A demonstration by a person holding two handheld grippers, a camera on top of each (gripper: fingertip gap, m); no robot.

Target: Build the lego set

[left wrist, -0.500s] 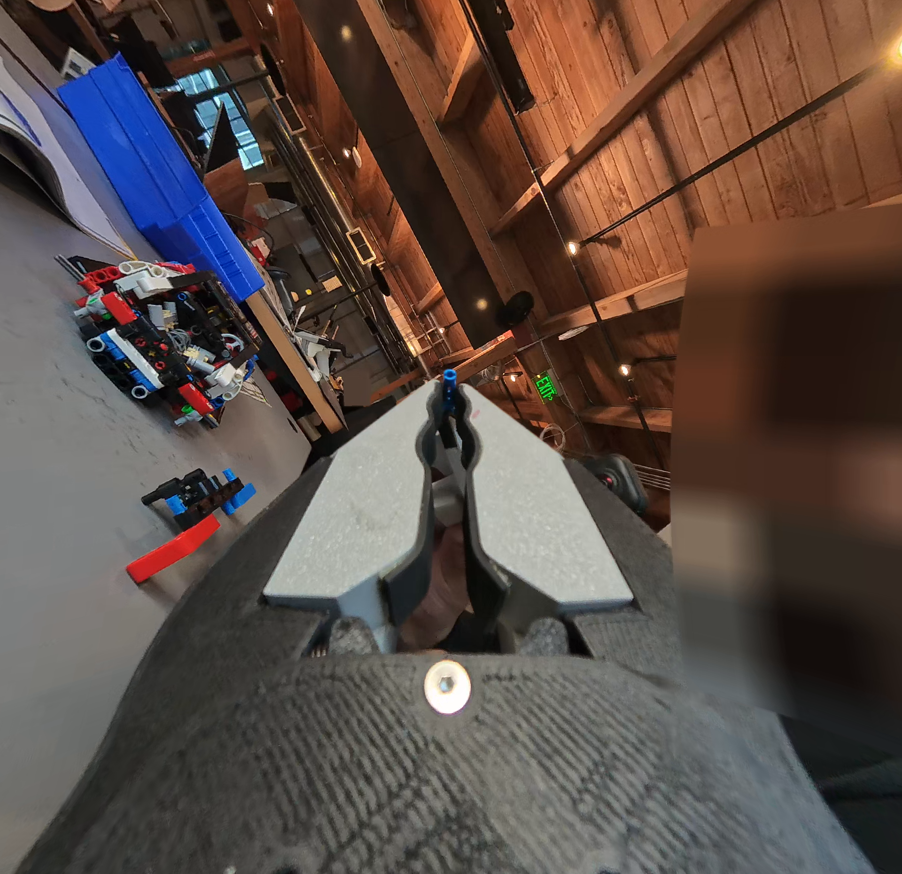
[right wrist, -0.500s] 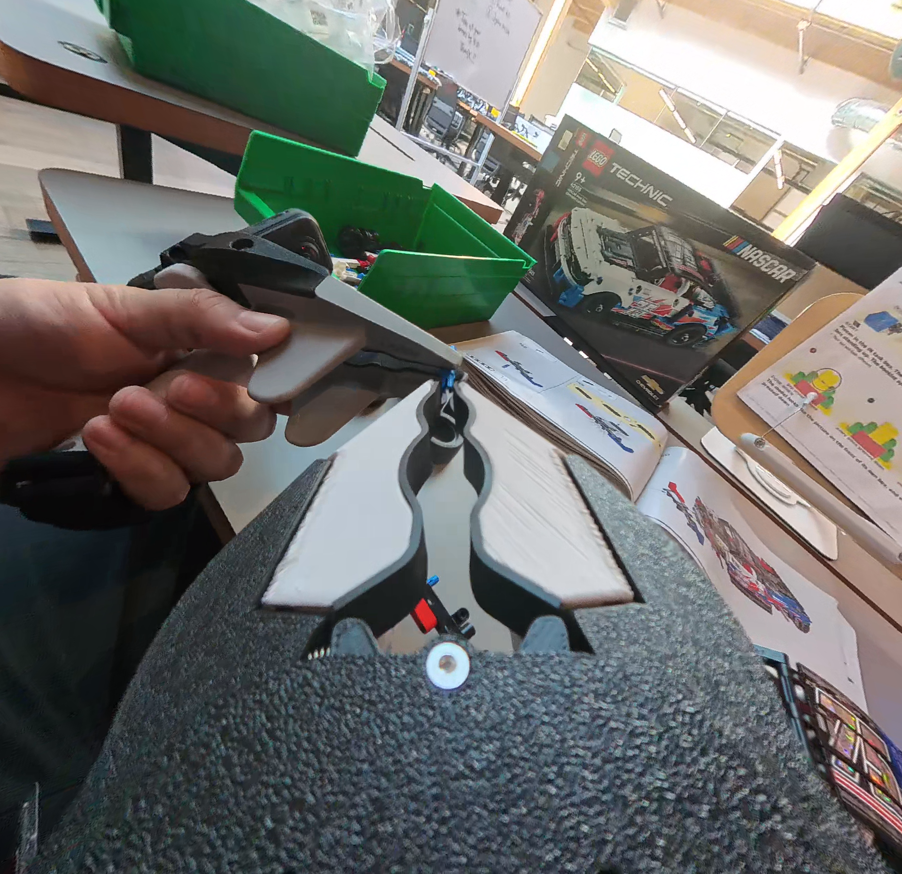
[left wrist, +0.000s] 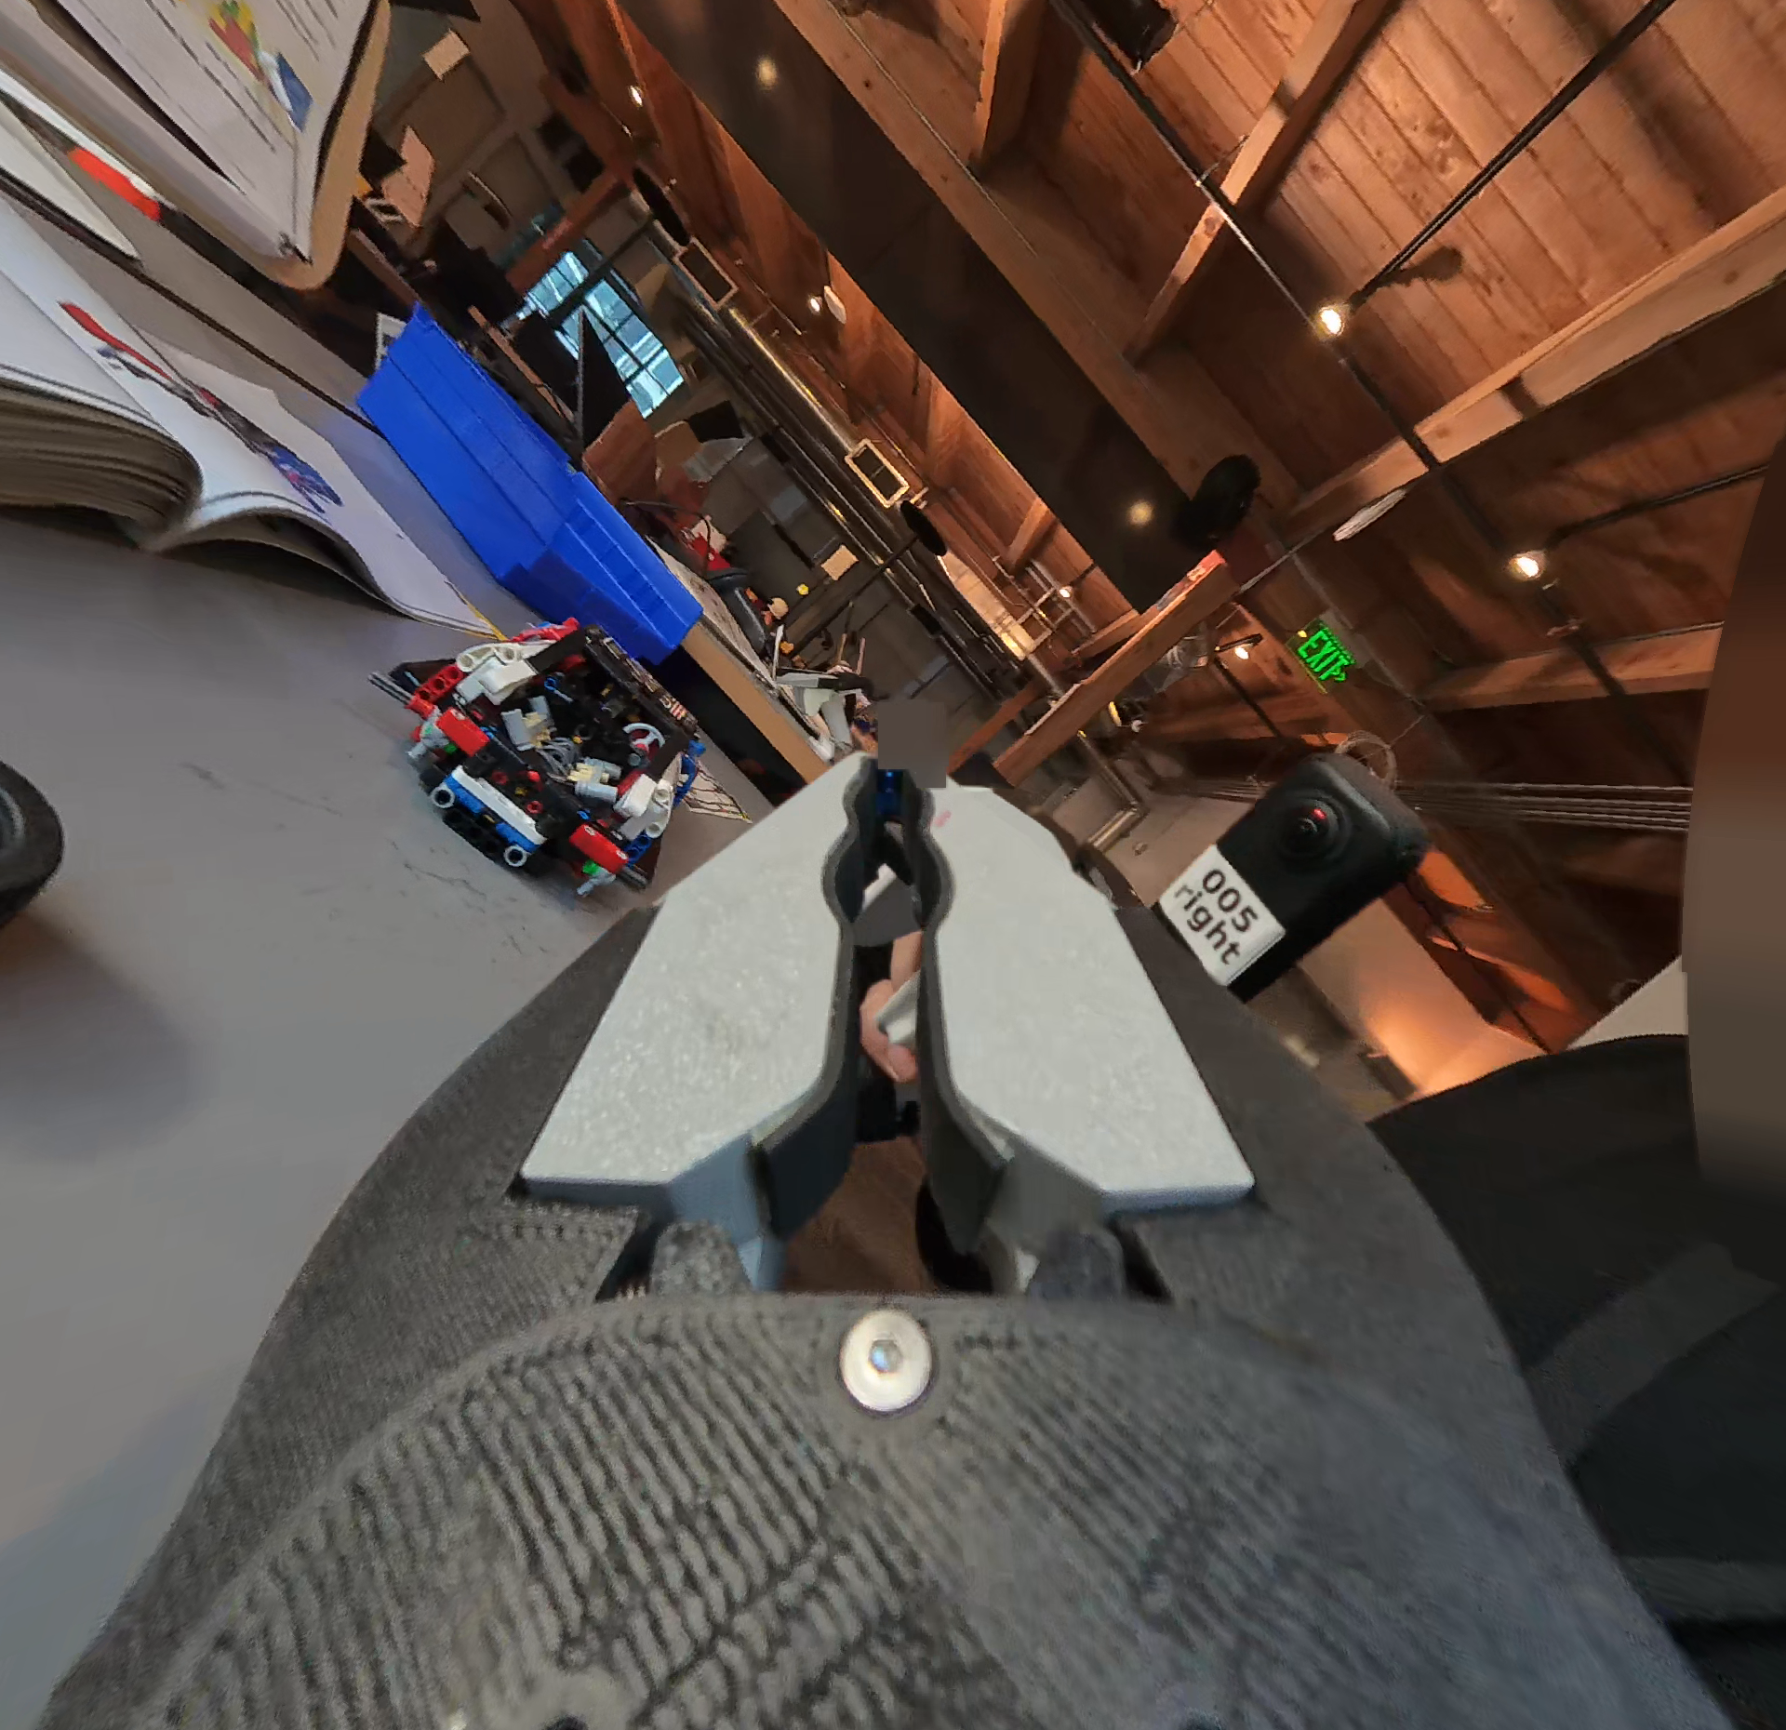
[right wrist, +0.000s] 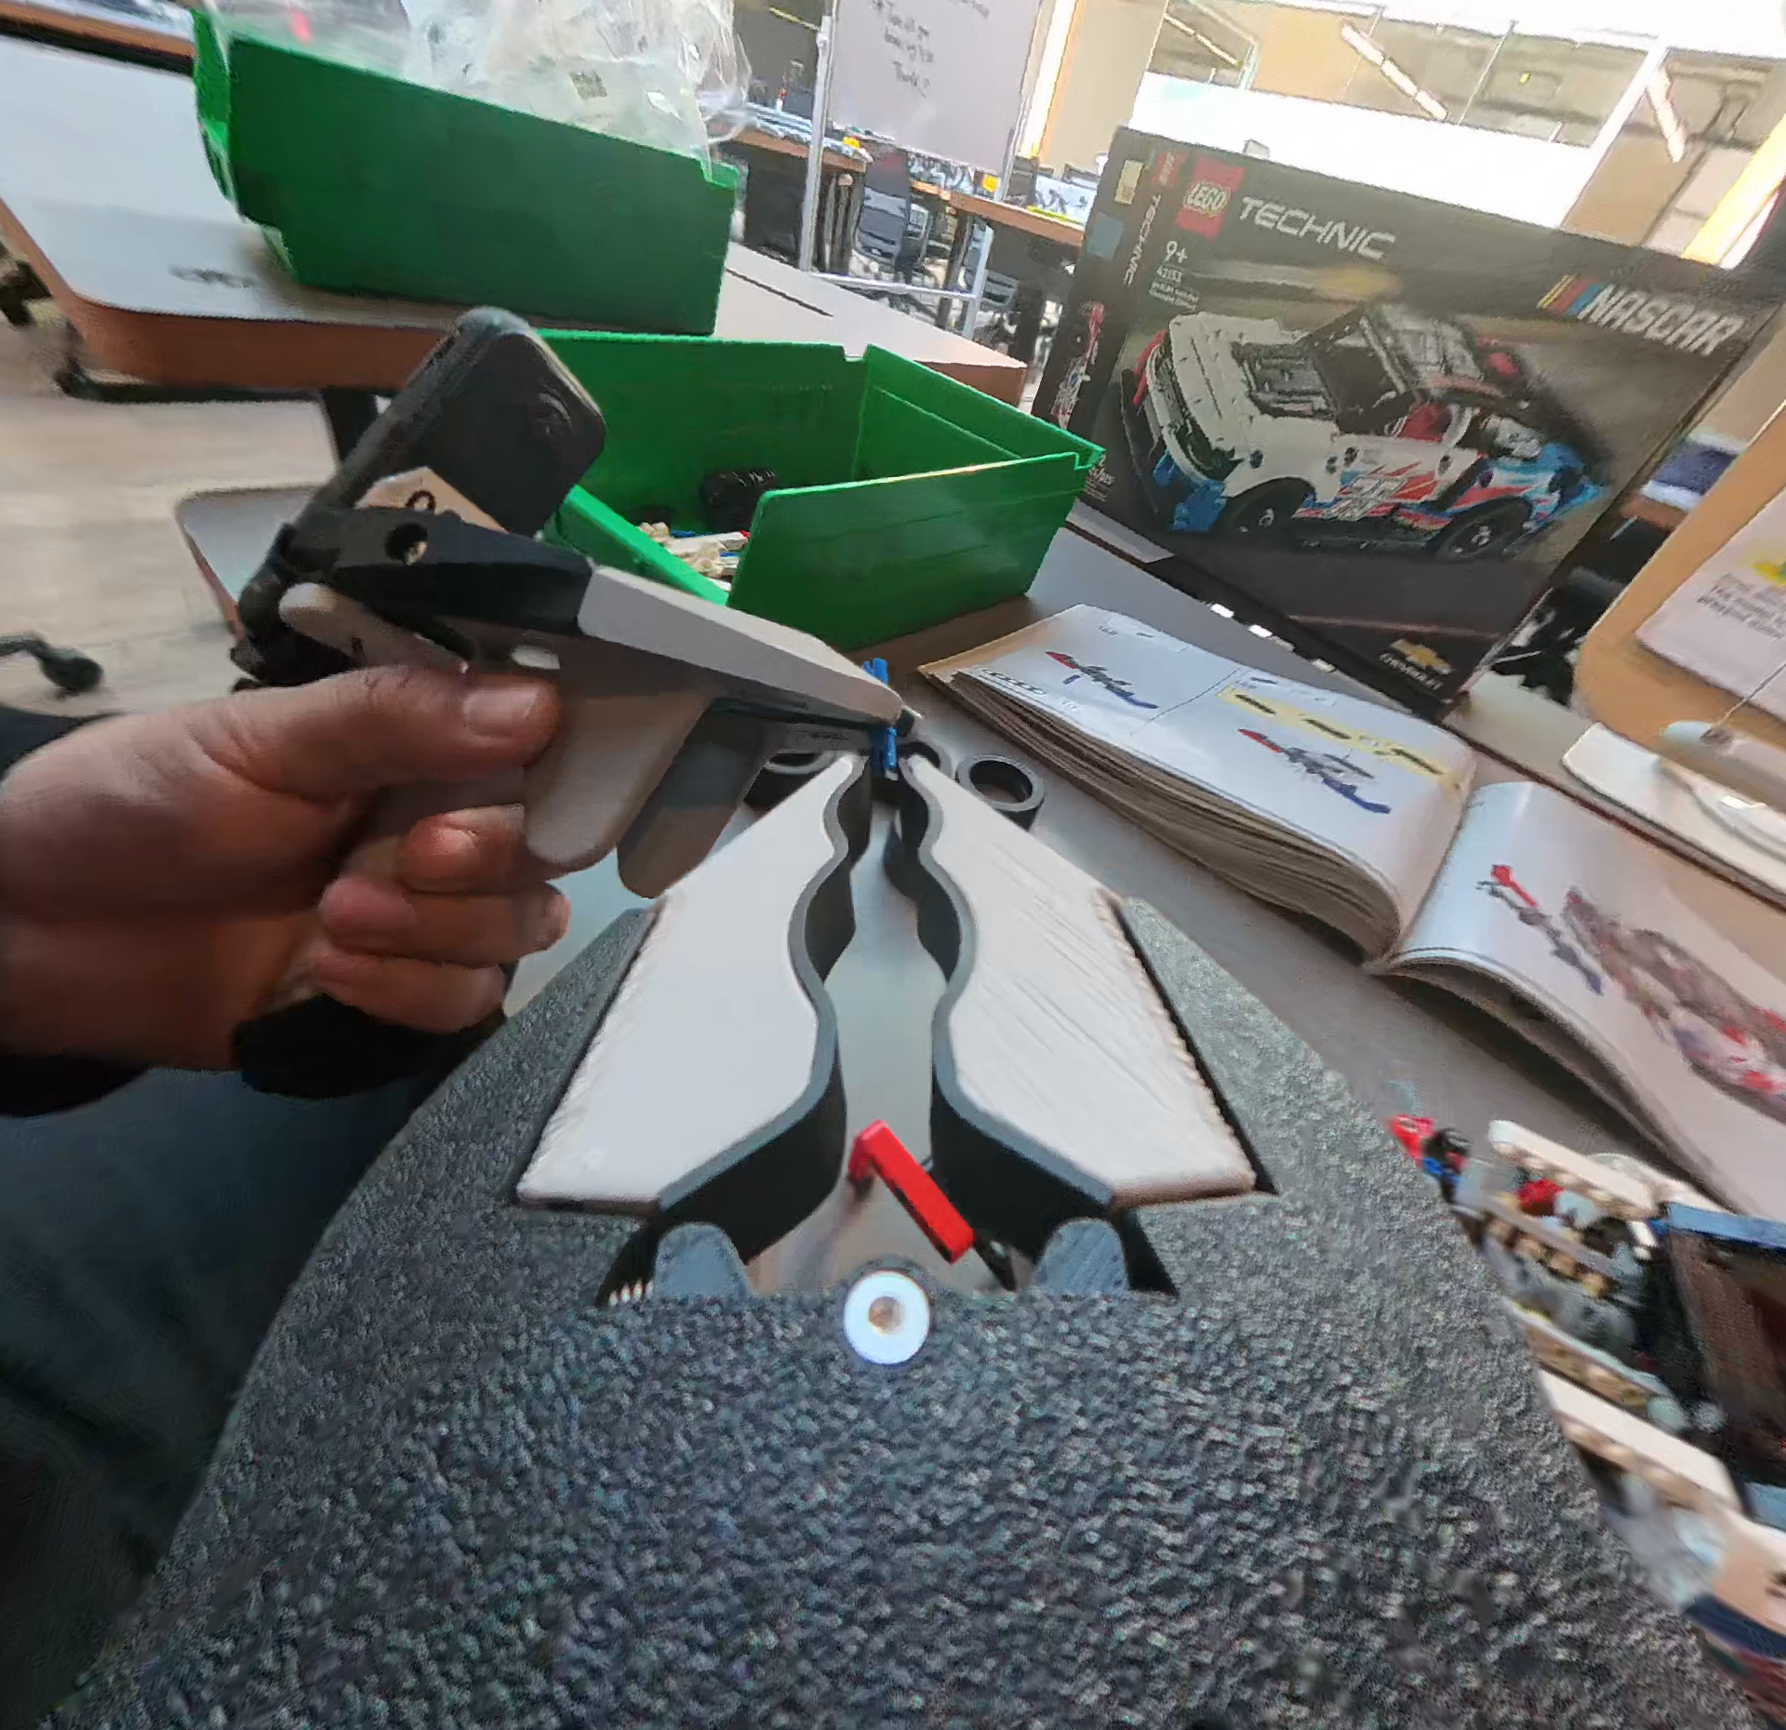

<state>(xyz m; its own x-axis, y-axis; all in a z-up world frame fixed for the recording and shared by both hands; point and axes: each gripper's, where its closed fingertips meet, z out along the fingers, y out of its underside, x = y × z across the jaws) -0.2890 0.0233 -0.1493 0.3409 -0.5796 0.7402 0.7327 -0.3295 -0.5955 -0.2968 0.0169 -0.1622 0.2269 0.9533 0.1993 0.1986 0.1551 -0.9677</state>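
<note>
We are holding both grippers in the air, tips together, passing or mating a small blue pin (right wrist: 878,742). Our left gripper (left wrist: 891,795) is pinching that pin at its tips. Our right gripper (right wrist: 881,777) is standing slightly parted at the tips, right at the pin; whether it is gripping it, we cannot tell. The half-built car (left wrist: 551,751) is sitting on the table (left wrist: 193,911) at 10 o'clock from the left tips, with the open manual (right wrist: 1256,795) at 2 o'clock from the right tips. Next, we judge, 1 gripper needs a firm grip before the other releases.
</note>
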